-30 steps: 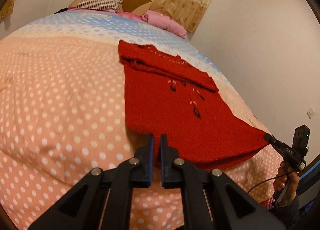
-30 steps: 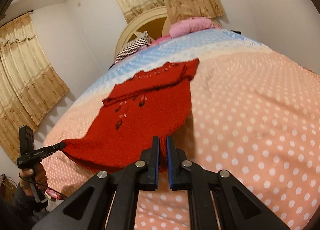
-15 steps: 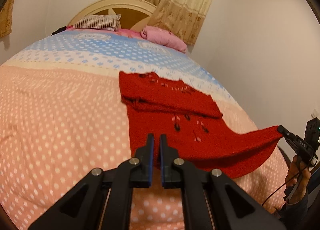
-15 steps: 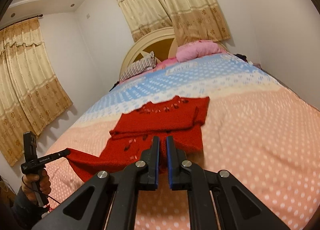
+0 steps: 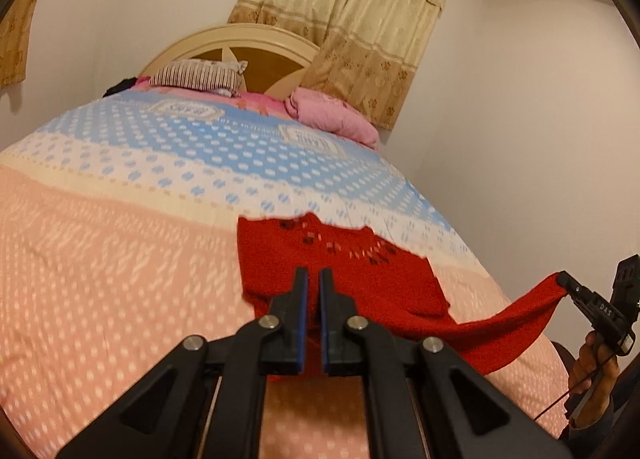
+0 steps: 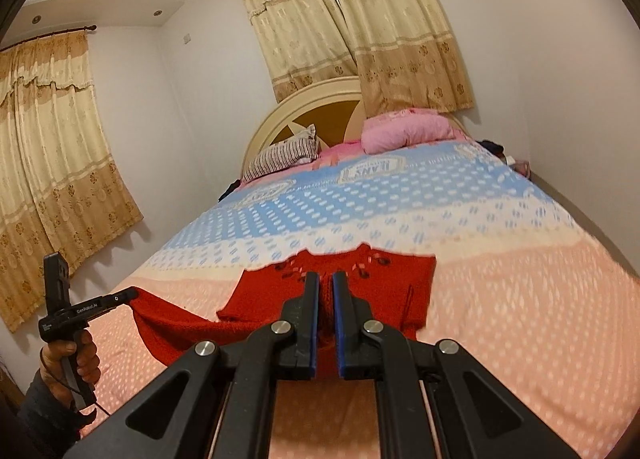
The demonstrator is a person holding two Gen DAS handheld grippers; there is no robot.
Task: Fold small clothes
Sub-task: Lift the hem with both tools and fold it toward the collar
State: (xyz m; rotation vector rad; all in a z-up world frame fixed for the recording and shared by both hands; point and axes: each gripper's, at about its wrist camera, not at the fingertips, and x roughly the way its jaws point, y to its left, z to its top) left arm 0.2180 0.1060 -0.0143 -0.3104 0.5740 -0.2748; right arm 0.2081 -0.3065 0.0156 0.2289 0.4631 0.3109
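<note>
- Red sweater (image 5: 340, 275): mid-bed, hem lifted off bedspread (image 5: 100, 259); bare spread at 9 o'clock.
- Left gripper (image 5: 313, 279), right gripper (image 6: 326, 283): both pinching hem corners.
- Right view alone: side curtain (image 6: 52, 163).

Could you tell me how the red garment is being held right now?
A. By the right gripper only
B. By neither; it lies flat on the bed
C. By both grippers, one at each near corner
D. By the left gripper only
C: the left gripper and the right gripper each pinch a corner of the garment, whose near edge hangs off the bed between them.
</note>
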